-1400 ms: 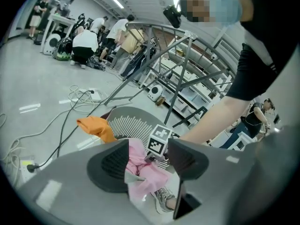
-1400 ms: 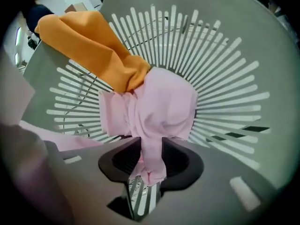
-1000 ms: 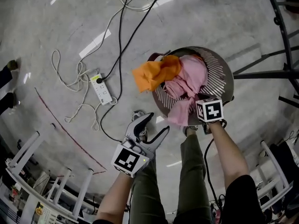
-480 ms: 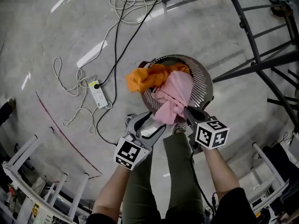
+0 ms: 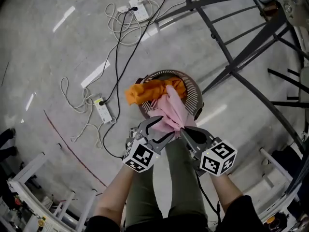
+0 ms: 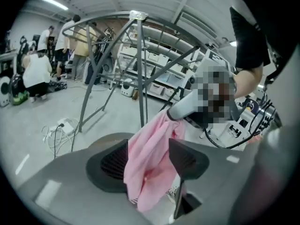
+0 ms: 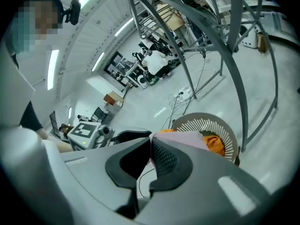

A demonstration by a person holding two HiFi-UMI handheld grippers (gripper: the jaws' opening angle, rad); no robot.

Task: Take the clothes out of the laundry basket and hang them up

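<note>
Currently: pink garment held above the laundry basket

1. Holding tool, right gripper (image 5: 183,129). Its fingers (image 7: 164,161) are closed together and clamped on the upper end of the pink garment (image 5: 170,111). In the right gripper view the cloth runs out from between the pads toward the basket.

2. Holding tool, left gripper (image 5: 163,128). Its fingers (image 6: 187,159) stand wide apart. The pink garment hangs in the gap and lies against one pad without being squeezed. In the head view this gripper sits just beside the right gripper, both tips at the same bunch of cloth.

3. Pink garment. It drapes in one long fold from the right gripper down toward the laundry basket (image 5: 195,94), its lower end over the near rim. Whether it is wholly clear of the basket cannot be told.

4. Orange garment (image 5: 145,92). It is bunched in the basket, spills over the rim on the left of the head view, and touches the pink garment.

5. Laundry basket. Round with a slatted wall, it stands on the grey floor (image 5: 58,57) ahead of the person's olive trousers (image 5: 178,187).

6. Drying rack (image 5: 231,66). Dark metal tubes, beyond and to the right of the basket.

7. Power strip (image 5: 105,111). White, on the floor left of the basket, with looped cables (image 5: 72,88) around it.
</note>
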